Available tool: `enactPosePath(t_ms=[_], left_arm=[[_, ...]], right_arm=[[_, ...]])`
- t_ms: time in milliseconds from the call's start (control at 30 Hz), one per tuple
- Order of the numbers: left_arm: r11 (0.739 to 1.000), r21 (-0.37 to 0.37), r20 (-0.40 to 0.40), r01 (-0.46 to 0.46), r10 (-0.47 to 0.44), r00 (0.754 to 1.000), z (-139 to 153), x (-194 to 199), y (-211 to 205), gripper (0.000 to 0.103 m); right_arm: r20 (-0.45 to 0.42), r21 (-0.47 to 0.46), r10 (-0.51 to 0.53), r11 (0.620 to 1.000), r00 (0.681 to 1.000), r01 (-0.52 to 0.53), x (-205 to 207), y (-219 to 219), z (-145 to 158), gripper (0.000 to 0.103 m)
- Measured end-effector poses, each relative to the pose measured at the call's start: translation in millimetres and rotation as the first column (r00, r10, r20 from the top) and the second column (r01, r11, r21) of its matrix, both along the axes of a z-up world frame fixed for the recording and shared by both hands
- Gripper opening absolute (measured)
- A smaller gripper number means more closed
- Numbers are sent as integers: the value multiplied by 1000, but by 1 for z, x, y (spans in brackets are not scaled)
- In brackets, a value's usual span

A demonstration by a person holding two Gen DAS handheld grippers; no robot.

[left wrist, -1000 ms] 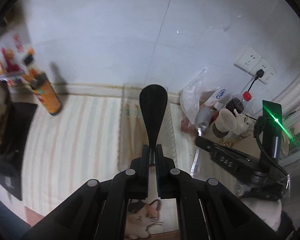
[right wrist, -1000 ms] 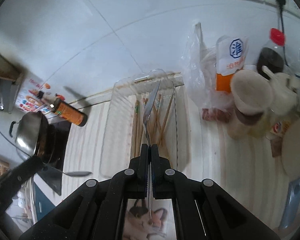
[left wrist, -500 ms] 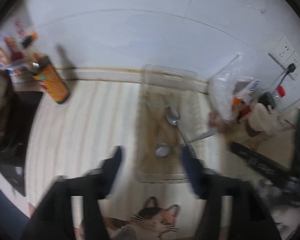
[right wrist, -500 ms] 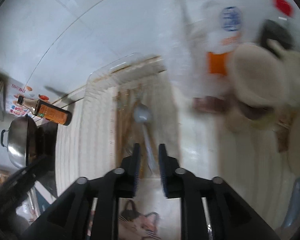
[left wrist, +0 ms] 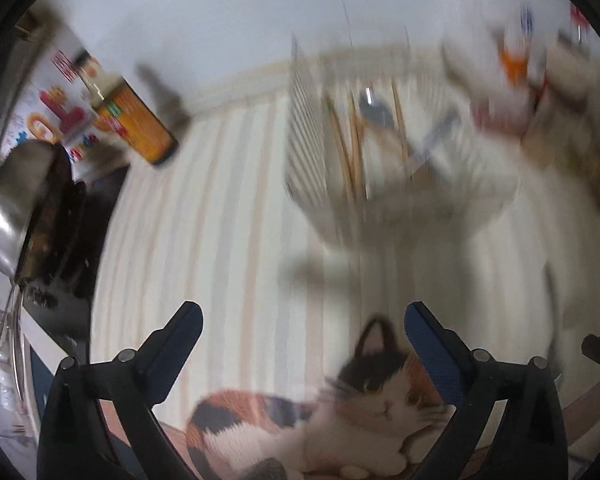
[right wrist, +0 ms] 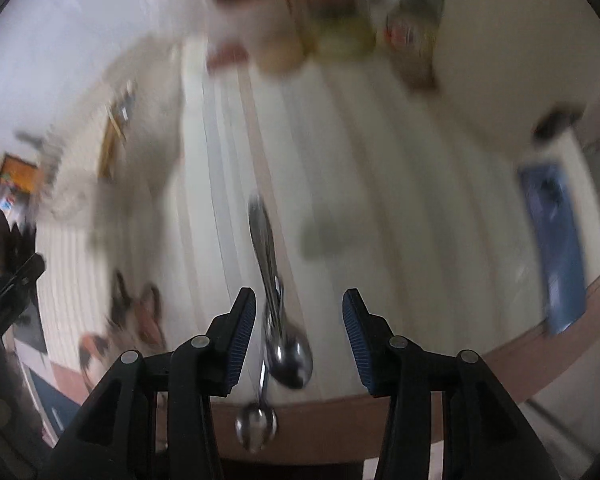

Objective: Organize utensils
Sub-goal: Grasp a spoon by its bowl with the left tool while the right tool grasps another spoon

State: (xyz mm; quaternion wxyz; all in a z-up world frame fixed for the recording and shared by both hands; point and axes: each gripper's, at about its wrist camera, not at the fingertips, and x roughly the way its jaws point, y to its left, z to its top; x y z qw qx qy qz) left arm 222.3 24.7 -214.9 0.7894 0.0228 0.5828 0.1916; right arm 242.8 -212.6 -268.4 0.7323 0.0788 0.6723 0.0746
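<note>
My left gripper [left wrist: 302,316] points down over the striped mat, jaws opening wide, nothing between them. Beyond it, blurred, stands the clear tray [left wrist: 304,120] holding chopsticks [left wrist: 350,148] and a metal spoon [left wrist: 374,110]. My right gripper [right wrist: 299,300] hangs over two metal spoons lying on the mat near the table's front edge: the larger spoon [right wrist: 290,354] and a second spoon [right wrist: 256,428] half under it. Its jaws are opening, with the larger spoon's handle between the pads, untouched.
An orange sauce bottle [left wrist: 140,124] and a steel pan [left wrist: 16,200] on a black stove stand at the left. Bags and bottles [left wrist: 516,64] crowd the back right. A cat picture [left wrist: 380,392] lies on the mat. A blue object [right wrist: 552,240] lies right of the spoons.
Both grippers were shut on utensils over the tray, the left on a black one and the right on a metal one. Both have let go, opened and dropped toward the mat's front.
</note>
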Motion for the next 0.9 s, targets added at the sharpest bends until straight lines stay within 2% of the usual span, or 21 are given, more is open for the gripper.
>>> enactPosePath(t_ms=[133, 167, 200, 233, 400, 533, 600, 667, 767, 833, 900], left_arm=[[1000, 15, -81, -9, 10, 997, -31, -12, -2, 103], [1000, 24, -90, -8, 10, 996, -35, -14, -3, 103], [1000, 28, -94, -6, 8, 995, -38, -16, -4, 103], [1000, 26, -99, -3, 6, 995, -38, -17, -5, 103], [999, -33, -85, 38, -40, 996, -32, -22, -26, 103], [979, -151, -111, 138, -156, 981, -31, -24, -71, 103], [954, -230, -140, 191, -227, 964, -37, -25, -96, 103], [918, -300, -171, 259, -318, 932, -46, -31, -129, 102], [881, -329, -219, 339, -420, 881, -62, -39, -160, 100], [864, -363, -245, 348, -449, 859, -73, -45, -171, 99], [858, -381, -264, 345, -459, 849, -80, -48, -174, 92]], right_arm=[[1, -42, 58, 997, 998, -58, -7, 23, -26, 46], [-8, -68, 81, 994, 997, -81, -7, 29, -31, 39], [25, -99, 90, 991, 996, -87, -10, 33, -30, 28], [11, -94, 94, 991, 995, -93, -11, 35, -30, 6], [18, -92, 22, 996, 1000, -20, -16, 9, -22, 2], [1, -144, -44, 989, 999, 44, -24, -38, -21, 2], [-15, -146, -93, 985, 996, 90, -29, -62, -21, 2], [-26, -150, -135, 980, 990, 130, -35, -85, -19, 2], [-42, -131, -190, 974, 981, 183, -44, -110, -19, 3], [-46, -125, -216, 970, 975, 209, -51, -121, -18, 3], [-47, -122, -238, 965, 970, 231, -57, -130, -19, 4]])
